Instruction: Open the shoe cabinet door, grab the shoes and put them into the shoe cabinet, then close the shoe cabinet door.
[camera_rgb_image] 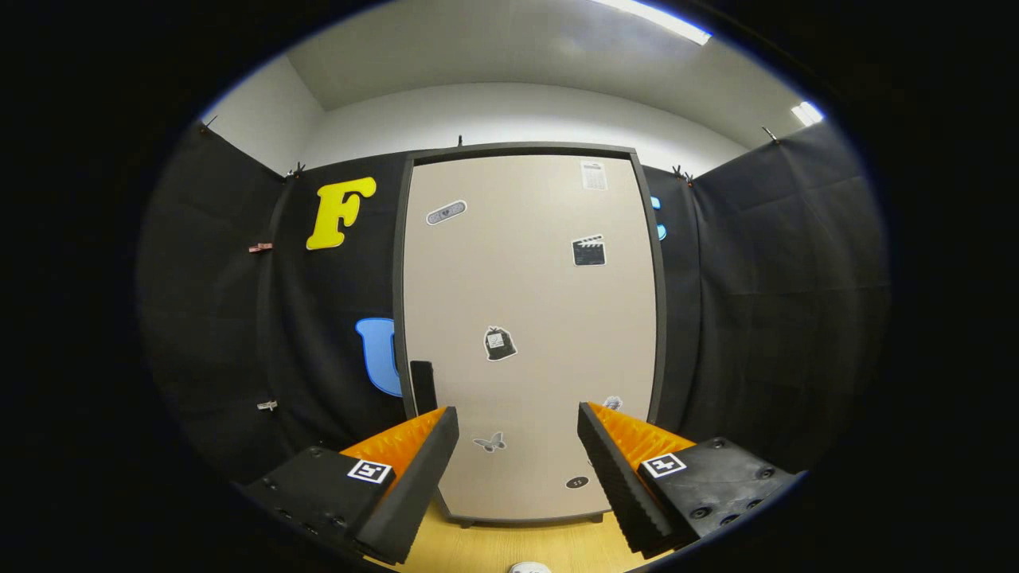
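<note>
Tall beige shoe cabinet (529, 334) with dark frame, door closed, small stickers on its front, standing beyond the gripper (517, 446), whose fingers are spread apart, empty. Light wooden floor (493, 549) beneath the cabinet; black cloth wall (764, 302) behind it.

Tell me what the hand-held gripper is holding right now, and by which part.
Nothing. The hand-held gripper is open, its fingers spread apart with only air between them, facing the closed shoe cabinet door beyond.
</note>
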Motion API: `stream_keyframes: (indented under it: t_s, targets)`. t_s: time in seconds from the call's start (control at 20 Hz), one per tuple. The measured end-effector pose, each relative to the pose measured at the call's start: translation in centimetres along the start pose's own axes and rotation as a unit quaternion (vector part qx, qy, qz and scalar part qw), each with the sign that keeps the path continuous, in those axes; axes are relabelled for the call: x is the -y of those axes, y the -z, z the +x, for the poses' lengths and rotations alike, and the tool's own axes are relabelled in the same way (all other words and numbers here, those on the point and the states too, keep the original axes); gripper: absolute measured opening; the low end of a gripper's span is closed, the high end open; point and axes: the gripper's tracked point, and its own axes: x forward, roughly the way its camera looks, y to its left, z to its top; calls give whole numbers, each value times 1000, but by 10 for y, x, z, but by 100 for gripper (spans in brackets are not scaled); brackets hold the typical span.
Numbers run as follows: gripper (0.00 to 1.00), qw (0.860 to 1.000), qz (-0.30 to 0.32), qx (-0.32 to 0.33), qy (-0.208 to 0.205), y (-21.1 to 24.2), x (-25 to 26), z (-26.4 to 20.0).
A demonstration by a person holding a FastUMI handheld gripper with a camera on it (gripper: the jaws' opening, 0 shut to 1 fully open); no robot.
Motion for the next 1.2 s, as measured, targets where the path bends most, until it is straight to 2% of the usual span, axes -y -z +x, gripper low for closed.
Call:
stream_keyframes:
  t_s: [0.3,0.55,0.85,1.2]
  targets:
    - [98,1000,3,-13,-16,18,-41,21]
    - [98,999,11,-23,-23,39,-84,58]
    - [98,999,13,-32,-3,73,-109,122]
    - [93,999,30,-24,28,82,-105,172]
